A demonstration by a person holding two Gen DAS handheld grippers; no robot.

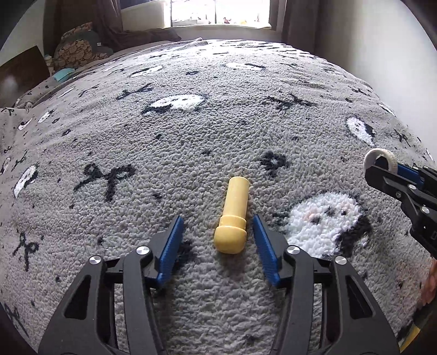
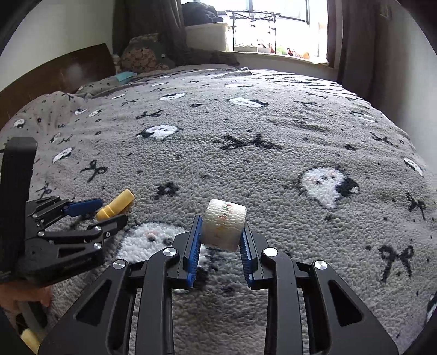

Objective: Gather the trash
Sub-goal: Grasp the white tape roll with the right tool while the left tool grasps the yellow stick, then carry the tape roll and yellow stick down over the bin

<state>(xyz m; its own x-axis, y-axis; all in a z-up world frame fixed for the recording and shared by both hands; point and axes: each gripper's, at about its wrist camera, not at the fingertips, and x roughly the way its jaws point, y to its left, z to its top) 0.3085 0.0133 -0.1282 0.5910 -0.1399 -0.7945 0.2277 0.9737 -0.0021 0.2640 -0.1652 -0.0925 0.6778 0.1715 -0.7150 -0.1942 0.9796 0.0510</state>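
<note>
Blue-padded left gripper (image 1: 215, 232) fingers straddle a yellow tube (image 1: 233, 215) on the bed's grey blanket (image 1: 191, 153), not touching it; right gripper (image 2: 221, 232) fingers pinch a white tape roll (image 2: 224, 224)

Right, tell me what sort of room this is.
Most likely a bedroom: a bed under a grey patterned blanket, a dark headboard with pillows beside it, and a curtained window beyond.
</note>
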